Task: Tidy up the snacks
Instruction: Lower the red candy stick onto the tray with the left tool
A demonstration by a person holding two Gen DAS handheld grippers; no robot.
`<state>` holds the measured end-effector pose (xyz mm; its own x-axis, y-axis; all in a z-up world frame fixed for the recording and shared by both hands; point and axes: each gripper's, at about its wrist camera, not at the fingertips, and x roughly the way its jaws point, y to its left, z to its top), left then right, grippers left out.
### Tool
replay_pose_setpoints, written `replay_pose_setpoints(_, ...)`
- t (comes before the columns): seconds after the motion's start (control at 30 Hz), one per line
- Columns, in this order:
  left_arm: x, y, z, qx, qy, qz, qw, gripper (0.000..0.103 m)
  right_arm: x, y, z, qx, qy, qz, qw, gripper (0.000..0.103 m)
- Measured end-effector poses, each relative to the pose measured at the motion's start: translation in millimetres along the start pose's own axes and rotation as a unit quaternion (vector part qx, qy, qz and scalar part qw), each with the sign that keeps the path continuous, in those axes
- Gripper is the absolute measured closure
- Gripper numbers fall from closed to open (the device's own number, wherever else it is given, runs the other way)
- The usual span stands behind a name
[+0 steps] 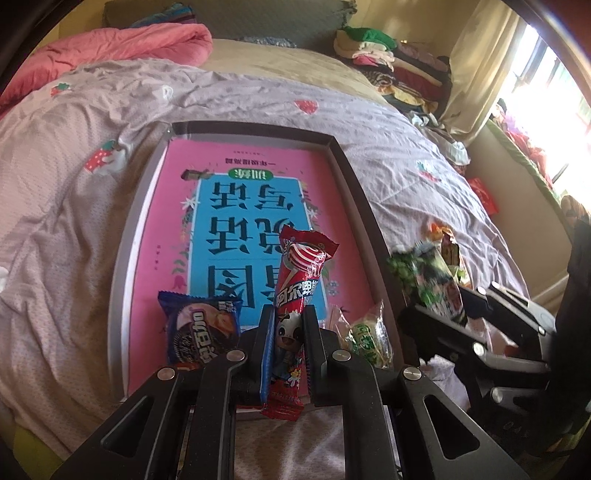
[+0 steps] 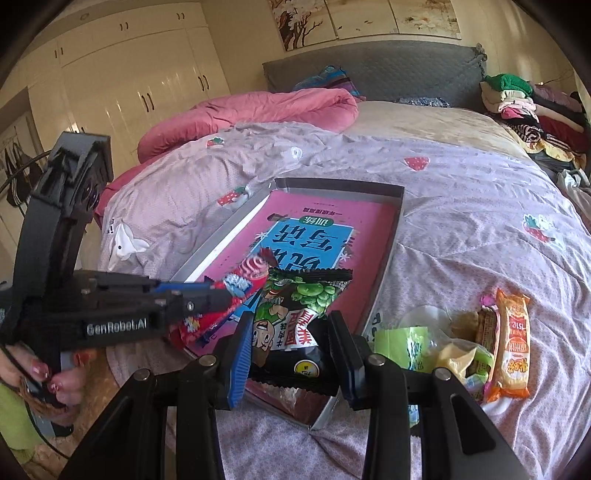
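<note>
Snacks held over the tray, one packet in each gripper

Left gripper has its jaws closed on a red lollipop packet, pinched near the lower end. The packet's long axis runs along the fingers, and its crimped top points away from the camera, over the grey tray. A pink and blue book fills the tray floor, its title upside down to both cameras.

Right gripper has its jaws drawn in against the sides of a black and green pea-snack bag, gripped low down. The bag stands roughly upright between the fingers, its serrated top edge pointing away over the tray's near corner.

The left wrist view alone shows two packets lying at the tray's near end: a blue cookie packet left of the gripper and a green-and-yellow packet right of it.

The right wrist view alone shows the wardrobe, the wall pictures, and the person's hand on the left gripper's handle. It also gives a clear look at the loose snack pile on the bedspread right of the tray, with an orange packet at its outer edge.
</note>
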<state>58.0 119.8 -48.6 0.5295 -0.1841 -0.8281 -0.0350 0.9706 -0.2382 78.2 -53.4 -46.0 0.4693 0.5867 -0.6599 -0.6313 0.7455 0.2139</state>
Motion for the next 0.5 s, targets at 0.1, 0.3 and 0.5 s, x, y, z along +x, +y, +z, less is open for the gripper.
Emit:
replay_pose_setpoints(0.1,4.4,-2.5,-1.8,0.002,0.005,-0.002,1.0000,0.088,4.0,-3.4,3.1,0.004,0.002,-0.005,1.000,0.063)
replay_pose_setpoints(0.3,13.2,-0.3,-3.9,0.002,0.016,0.001,0.9999,0.088,10.6,-10.8,9.3,0.013,0.005,-0.011,1.000,0.063)
replay_pose_setpoints(0.5,20.0,5.6,-4.9,-0.003,0.025,0.004,0.9997,0.088,24.8,-9.2,17.6,0.011,0.013,-0.014,1.000,0.063)
